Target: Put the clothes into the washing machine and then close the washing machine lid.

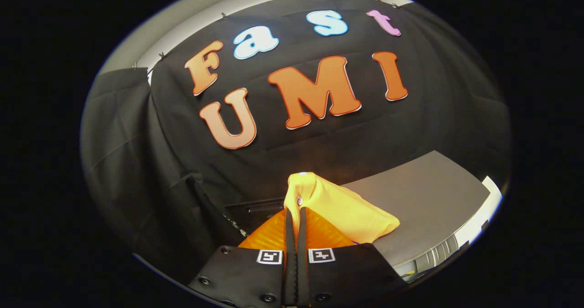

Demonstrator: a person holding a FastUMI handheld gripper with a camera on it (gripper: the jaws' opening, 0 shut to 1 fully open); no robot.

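Note:
A yellow garment hangs from my gripper, whose two fingers are pressed together on a fold of the cloth. The cloth bunches up above the fingertips and drapes down to the right. Behind and below it lies the grey top of the washing machine, its lighter front edge curving off to the right. The gripper is held up in the air, tilted, level with the machine's top. The machine's opening is hidden from here.
The booth's black cloth wall stands close behind and to the left. A dark slot or ledge runs just left of the hanging garment.

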